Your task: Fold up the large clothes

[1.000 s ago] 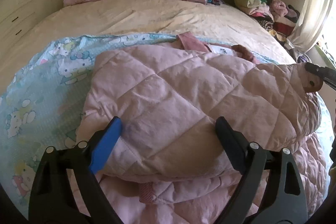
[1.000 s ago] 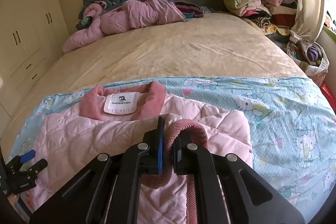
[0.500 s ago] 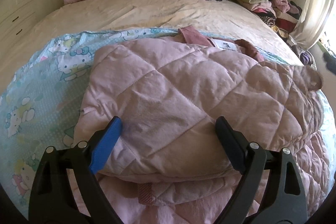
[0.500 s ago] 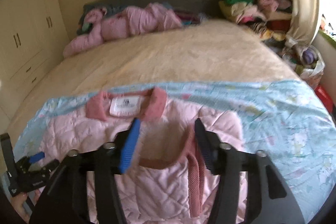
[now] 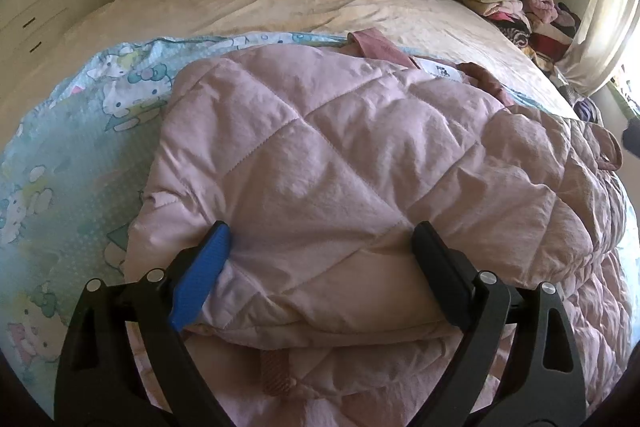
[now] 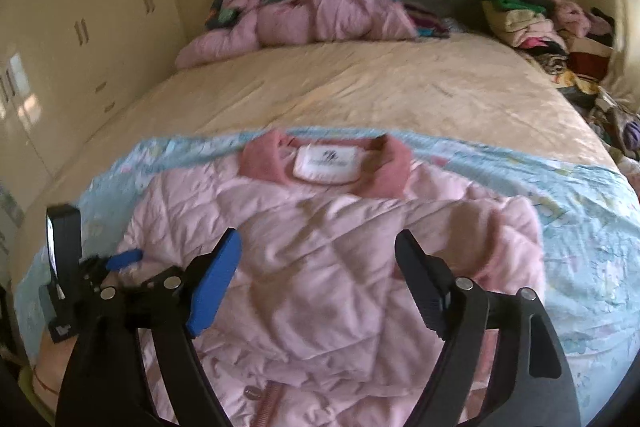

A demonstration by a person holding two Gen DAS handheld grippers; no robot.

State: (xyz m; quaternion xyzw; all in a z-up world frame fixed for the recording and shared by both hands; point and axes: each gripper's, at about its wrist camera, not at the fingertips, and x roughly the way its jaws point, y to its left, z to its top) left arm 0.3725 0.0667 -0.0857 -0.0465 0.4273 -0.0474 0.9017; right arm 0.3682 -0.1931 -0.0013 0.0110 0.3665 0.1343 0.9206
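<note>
Your left gripper [image 5: 320,251] and right gripper [image 6: 318,259] both gape wide over the pink quilted jacket [image 6: 332,255], gripping nothing.

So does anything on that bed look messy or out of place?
The pink quilted jacket lies fairly neatly on the cartoon-print sheet. The untidy parts are a crumpled pink garment heaped against the headboard and a jumbled clothes pile at the far right corner.

black gripper [image 5: 320,251], 1 blue finger [image 5: 200,279], silver screws
</note>
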